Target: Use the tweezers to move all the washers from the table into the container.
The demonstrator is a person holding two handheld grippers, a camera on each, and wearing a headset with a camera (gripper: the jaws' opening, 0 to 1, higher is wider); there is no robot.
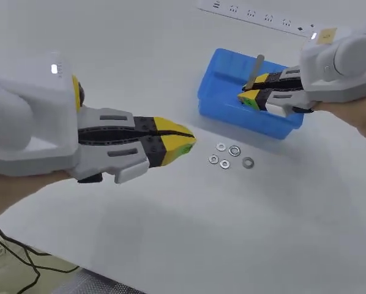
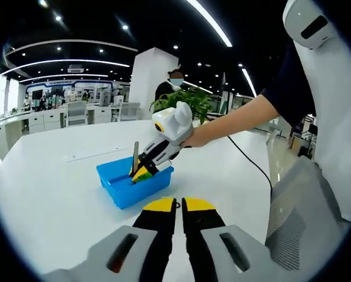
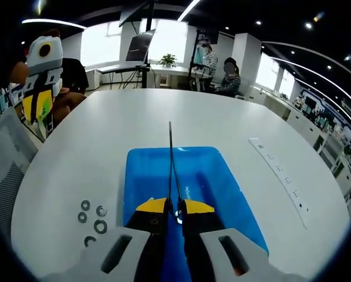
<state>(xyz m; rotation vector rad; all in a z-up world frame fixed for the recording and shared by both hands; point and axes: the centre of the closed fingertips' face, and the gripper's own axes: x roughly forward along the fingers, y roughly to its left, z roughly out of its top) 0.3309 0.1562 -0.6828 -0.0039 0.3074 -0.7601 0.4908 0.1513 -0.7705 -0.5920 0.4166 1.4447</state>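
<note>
Five washers (image 1: 234, 150) on the tabletop (image 1: 171, 214), tweezers (image 1: 254, 70) over the blue container (image 1: 232, 115).
Nearest, well short of the container, the left hand-held gripper (image 1: 186, 143) has its jaws together and empty. The washers lie loose just in front of the container. They look thin, light, stiff and probably slippery, so are best pinched across the rim. The container looks empty. Above it, the right hand-held gripper (image 1: 249, 97) is clamped on the tweezers.
</note>
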